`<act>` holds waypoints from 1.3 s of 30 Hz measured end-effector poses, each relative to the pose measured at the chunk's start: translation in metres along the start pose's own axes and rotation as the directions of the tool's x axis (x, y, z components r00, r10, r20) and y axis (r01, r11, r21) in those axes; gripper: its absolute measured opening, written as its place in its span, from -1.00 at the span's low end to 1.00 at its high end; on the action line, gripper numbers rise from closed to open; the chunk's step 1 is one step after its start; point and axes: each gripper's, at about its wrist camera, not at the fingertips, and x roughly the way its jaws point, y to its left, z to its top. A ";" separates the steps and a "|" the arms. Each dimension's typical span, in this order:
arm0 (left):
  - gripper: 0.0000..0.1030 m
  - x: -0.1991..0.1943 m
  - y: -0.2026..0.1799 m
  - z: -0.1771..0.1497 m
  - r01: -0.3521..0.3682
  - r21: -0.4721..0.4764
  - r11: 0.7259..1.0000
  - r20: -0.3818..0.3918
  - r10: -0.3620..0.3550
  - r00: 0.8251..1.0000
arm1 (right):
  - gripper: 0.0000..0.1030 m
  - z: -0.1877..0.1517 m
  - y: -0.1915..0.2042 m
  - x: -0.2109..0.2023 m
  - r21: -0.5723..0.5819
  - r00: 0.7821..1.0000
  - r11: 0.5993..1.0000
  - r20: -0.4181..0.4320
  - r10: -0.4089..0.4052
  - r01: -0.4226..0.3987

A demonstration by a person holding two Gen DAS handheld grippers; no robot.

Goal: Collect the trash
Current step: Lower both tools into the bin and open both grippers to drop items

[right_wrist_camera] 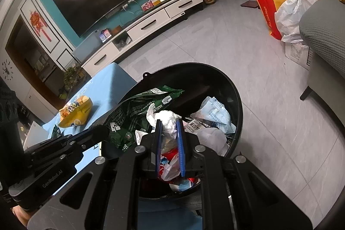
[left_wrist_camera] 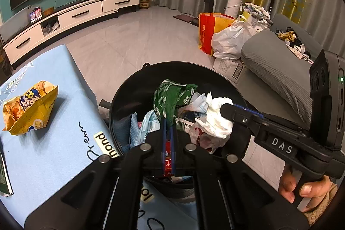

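Note:
A black round bin [left_wrist_camera: 127,92] [right_wrist_camera: 217,70] stands by the table, holding several wrappers and plastic bags. Over it, my left gripper [left_wrist_camera: 168,122] [right_wrist_camera: 103,129] is shut on the lower end of a green snack wrapper [left_wrist_camera: 172,96] [right_wrist_camera: 133,111], which hangs above the bin's contents. My right gripper [right_wrist_camera: 168,122] [left_wrist_camera: 225,108] is shut on a crumpled white tissue [right_wrist_camera: 168,120] [left_wrist_camera: 215,120], also above the bin. A yellow snack bag [left_wrist_camera: 30,107] [right_wrist_camera: 75,111] lies on the light blue tablecloth [left_wrist_camera: 56,143] [right_wrist_camera: 107,83], left of the bin.
A grey sofa [left_wrist_camera: 269,66] [right_wrist_camera: 321,36] stands to the right. An orange bag [left_wrist_camera: 207,29] and white plastic bags [left_wrist_camera: 232,36] sit on the floor beyond it. A white TV cabinet [left_wrist_camera: 82,12] lines the far wall. Grey tiled floor lies between.

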 end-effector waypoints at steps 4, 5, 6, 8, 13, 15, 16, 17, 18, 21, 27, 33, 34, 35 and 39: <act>-0.92 0.001 0.000 -0.001 -0.001 -0.004 1.000 -0.005 0.001 1.000 | -0.71 0.000 -0.001 0.001 0.001 1.000 1.000 -0.004 -0.001 0.001; -0.92 0.001 0.000 -0.001 -0.002 -0.004 1.000 -0.007 0.002 1.000 | -0.71 0.000 -0.001 0.001 -0.001 1.000 1.000 -0.004 -0.003 0.003; -0.92 0.002 0.000 -0.001 -0.003 -0.004 1.000 -0.008 0.003 1.000 | -0.71 0.000 -0.001 0.002 0.002 1.000 1.000 -0.005 -0.001 0.001; -0.92 0.002 0.001 -0.002 -0.004 -0.006 1.000 -0.007 0.004 1.000 | -0.71 0.000 -0.001 0.001 0.004 1.000 1.000 -0.004 -0.001 0.001; -0.92 0.001 0.000 -0.001 -0.008 -0.005 1.000 -0.008 0.008 1.000 | -0.69 0.001 -0.001 0.001 0.004 1.000 1.000 -0.005 -0.003 0.003; -0.91 0.001 0.000 -0.001 -0.008 -0.004 1.000 -0.007 0.008 1.000 | -0.69 0.001 -0.001 0.001 0.006 1.000 1.000 -0.006 -0.003 0.003; -0.91 0.001 0.000 -0.001 -0.007 -0.005 1.000 -0.007 0.007 1.000 | -0.68 0.001 -0.002 0.001 0.006 1.000 1.000 -0.006 -0.003 0.004; -0.91 0.001 0.000 -0.001 -0.007 -0.005 1.000 -0.007 0.007 1.000 | -0.67 0.000 -0.002 0.000 0.006 1.000 1.000 -0.006 -0.004 0.004; -0.91 0.001 0.001 -0.001 -0.008 -0.005 1.000 -0.006 0.008 1.000 | -0.67 0.001 -0.002 0.001 0.007 1.000 1.000 -0.006 -0.003 0.004; -0.87 0.000 0.001 -0.001 -0.007 -0.006 1.000 -0.006 0.007 1.000 | -0.67 0.001 -0.002 0.000 0.005 1.000 1.000 -0.004 -0.004 0.004; -0.77 0.000 0.002 0.000 -0.011 -0.007 1.000 -0.005 0.011 1.000 | -0.66 0.001 -0.002 0.000 0.010 1.000 1.000 -0.002 -0.010 0.010; -0.53 -0.002 0.003 0.000 -0.014 -0.008 1.000 -0.002 0.014 1.000 | -0.49 0.001 -0.002 -0.002 0.018 1.000 1.000 0.001 -0.010 0.010; -0.47 -0.003 0.003 0.000 -0.014 -0.009 1.000 0.000 0.014 1.000 | -0.40 0.002 -0.001 -0.003 0.021 1.000 1.000 0.002 -0.009 0.009; -0.35 -0.003 0.002 0.000 -0.016 -0.009 1.000 0.001 0.016 1.000 | -0.33 0.002 -0.002 -0.004 0.024 1.000 1.000 0.004 -0.008 0.008; -0.27 -0.006 0.002 0.000 -0.023 -0.009 1.000 0.009 0.023 1.000 | -0.26 0.003 0.000 -0.007 0.029 1.000 1.000 0.009 -0.007 0.007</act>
